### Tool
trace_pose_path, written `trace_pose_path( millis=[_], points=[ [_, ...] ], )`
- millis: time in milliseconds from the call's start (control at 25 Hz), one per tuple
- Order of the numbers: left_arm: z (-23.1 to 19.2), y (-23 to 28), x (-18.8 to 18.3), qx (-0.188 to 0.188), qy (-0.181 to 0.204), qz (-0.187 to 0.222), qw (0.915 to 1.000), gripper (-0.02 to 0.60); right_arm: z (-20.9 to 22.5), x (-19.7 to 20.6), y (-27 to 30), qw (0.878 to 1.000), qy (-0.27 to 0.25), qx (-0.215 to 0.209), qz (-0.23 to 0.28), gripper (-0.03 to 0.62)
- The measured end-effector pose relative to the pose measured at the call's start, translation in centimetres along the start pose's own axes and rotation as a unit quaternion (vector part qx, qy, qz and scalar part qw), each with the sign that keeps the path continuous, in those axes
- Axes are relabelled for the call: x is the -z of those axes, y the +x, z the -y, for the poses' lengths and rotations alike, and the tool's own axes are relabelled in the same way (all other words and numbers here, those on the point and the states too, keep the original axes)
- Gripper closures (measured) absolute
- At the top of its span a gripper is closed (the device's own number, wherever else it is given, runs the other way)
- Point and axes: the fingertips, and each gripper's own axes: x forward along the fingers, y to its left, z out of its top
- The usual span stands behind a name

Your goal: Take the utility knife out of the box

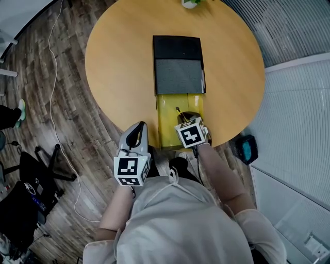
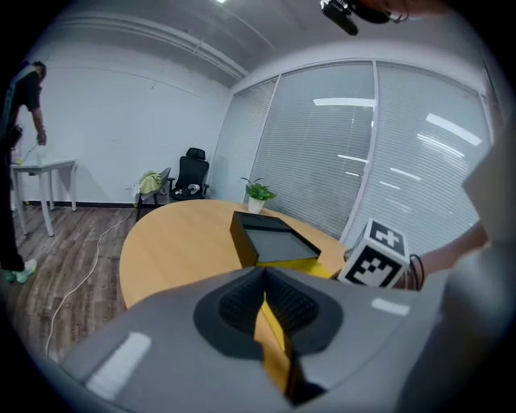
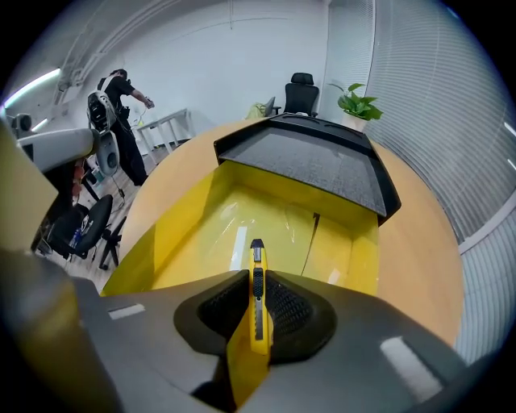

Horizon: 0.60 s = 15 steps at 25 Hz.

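Note:
The box lies on the round wooden table [image 1: 118,67]: a black sleeve [image 1: 179,64] slid back off a yellow inner tray [image 1: 166,126], which reaches the near table edge. My right gripper [image 1: 184,116] points steeply down into the tray. In the right gripper view it [image 3: 257,284] is shut on the yellow utility knife [image 3: 257,310], which stands on edge between the pads, its black tip over the tray floor [image 3: 274,226]. My left gripper [image 1: 136,133] hovers off the table's near edge, left of the tray, its jaws [image 2: 264,281] shut on nothing.
A potted plant [image 1: 192,3] stands at the table's far edge. Beyond the table are an office chair [image 3: 301,89] and a person [image 3: 121,89] by a white desk. A white cable [image 1: 56,103] runs over the wood floor at left; a blue device [image 1: 247,149] lies at right.

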Motion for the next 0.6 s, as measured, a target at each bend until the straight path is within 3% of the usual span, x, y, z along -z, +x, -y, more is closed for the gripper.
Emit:
trace_pose_path(
  millis=[400,600],
  points=[
    [2.2,-1.6,-1.8,-0.007,0.03,0.018,0.9994,0.577,-1.6,-0.6,-4.4,0.997,0.04,-0.045,0.047,0.53],
    [3.8,-2.4,-3.4,-0.007,0.035,0.042,0.9985,0.575,-0.8,-1.7,-8.8,0.993,0.045,-0.032,0.104,0.53]
  ],
)
